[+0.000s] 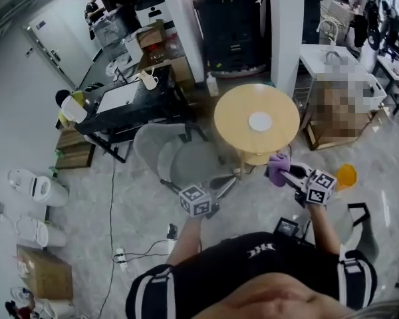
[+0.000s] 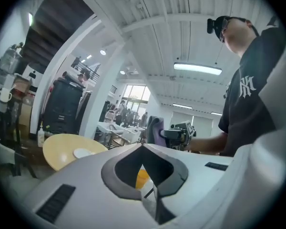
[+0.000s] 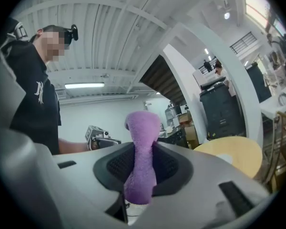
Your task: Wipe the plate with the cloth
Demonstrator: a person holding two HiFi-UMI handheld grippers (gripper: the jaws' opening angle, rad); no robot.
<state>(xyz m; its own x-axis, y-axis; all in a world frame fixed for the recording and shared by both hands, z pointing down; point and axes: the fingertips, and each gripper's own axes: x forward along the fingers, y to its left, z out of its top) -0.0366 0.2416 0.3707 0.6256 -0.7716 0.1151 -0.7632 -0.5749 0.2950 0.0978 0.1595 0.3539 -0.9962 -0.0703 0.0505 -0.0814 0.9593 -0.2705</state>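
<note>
The right tool is clamped on the purple cloth at the near edge of the round surface, apart from the white plate lying at its centre. The left tool, jaws together and empty, hovers near that same edge.

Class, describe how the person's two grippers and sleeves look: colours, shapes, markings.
The left gripper and right gripper have pale grey shells with dark grey pads inside the jaws; each carries a white cube with black square markers. The person wears a black short-sleeved shirt with white-striped sleeve ends.
</note>
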